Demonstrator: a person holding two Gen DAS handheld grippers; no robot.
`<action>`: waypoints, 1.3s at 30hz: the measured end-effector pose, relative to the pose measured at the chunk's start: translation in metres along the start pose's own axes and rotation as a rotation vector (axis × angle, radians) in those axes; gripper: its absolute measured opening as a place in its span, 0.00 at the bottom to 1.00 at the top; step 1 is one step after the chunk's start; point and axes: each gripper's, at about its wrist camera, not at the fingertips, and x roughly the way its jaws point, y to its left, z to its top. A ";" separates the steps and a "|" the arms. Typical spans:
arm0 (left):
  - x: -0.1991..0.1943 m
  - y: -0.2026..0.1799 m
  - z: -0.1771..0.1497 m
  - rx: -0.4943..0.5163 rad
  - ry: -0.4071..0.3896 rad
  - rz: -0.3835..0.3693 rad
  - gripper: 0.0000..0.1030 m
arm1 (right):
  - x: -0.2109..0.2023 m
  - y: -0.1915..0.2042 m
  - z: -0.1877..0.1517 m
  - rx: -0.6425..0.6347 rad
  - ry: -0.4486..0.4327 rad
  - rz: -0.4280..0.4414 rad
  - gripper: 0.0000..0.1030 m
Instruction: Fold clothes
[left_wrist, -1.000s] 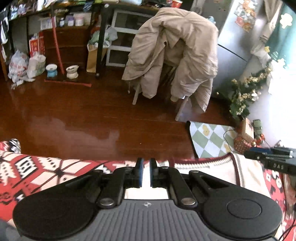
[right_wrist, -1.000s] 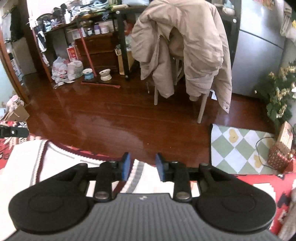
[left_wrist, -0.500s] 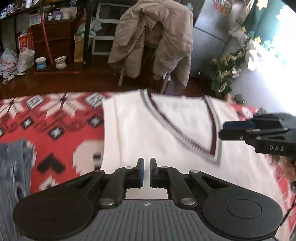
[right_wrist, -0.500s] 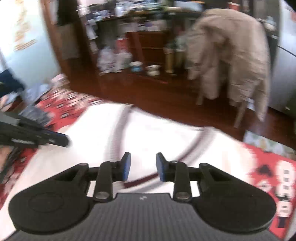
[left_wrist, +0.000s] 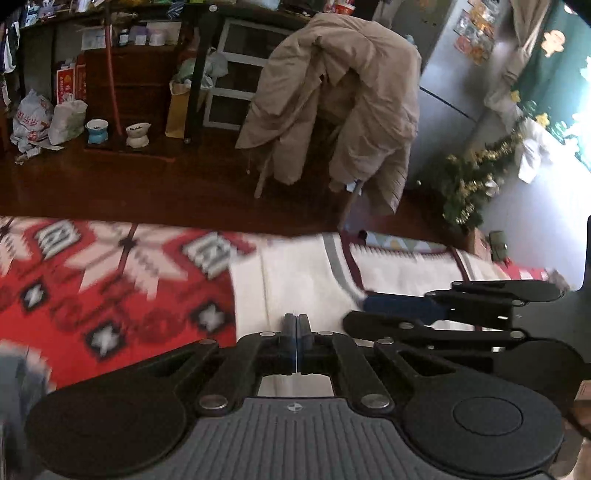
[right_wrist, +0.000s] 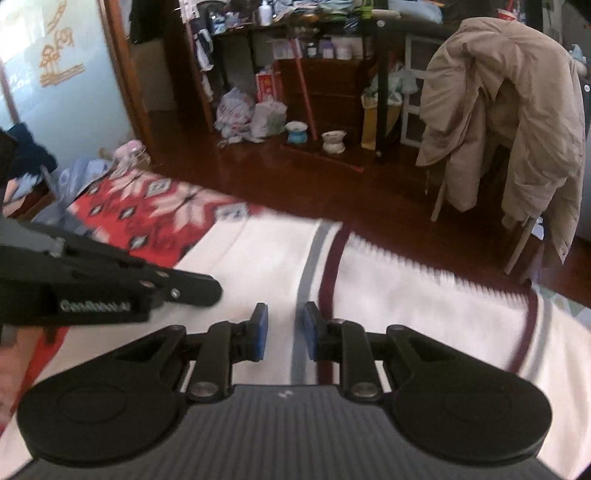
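A white V-neck knit vest (left_wrist: 295, 280) (right_wrist: 424, 317) with grey and maroon trim lies spread on a red patterned blanket (left_wrist: 110, 295) (right_wrist: 147, 206). My left gripper (left_wrist: 296, 332) hovers over the vest's left part with its jaws pressed together, and no cloth shows between them. In the right wrist view the left gripper (right_wrist: 210, 290) reaches in from the left over the white knit. My right gripper (right_wrist: 284, 328) is open above the grey and maroon neckline stripe. It also enters the left wrist view as the right gripper (left_wrist: 354, 312), close beside the left one.
Beyond the blanket's far edge is dark wooden floor (left_wrist: 147, 184). A chair draped with a beige coat (left_wrist: 340, 103) (right_wrist: 517, 110) stands there, with a tinsel tree (left_wrist: 469, 184), a grey fridge (left_wrist: 454, 92), shelves and pet bowls (right_wrist: 314, 136). Blue-grey cloth (left_wrist: 14, 373) lies at the lower left.
The left jaws have gone from a narrow gap to fully shut. Both grippers have moved over the vest toward its neckline and closer to each other. The right stays open.
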 end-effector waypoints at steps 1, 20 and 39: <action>0.004 0.002 0.005 -0.010 -0.002 0.000 0.02 | 0.007 -0.003 0.006 0.012 -0.007 -0.002 0.21; -0.016 0.006 0.006 0.024 0.008 0.018 0.03 | -0.014 -0.058 0.048 0.076 -0.022 0.040 0.10; -0.037 0.039 0.019 -0.081 -0.069 -0.007 0.03 | 0.029 -0.032 0.064 0.124 -0.009 0.035 0.13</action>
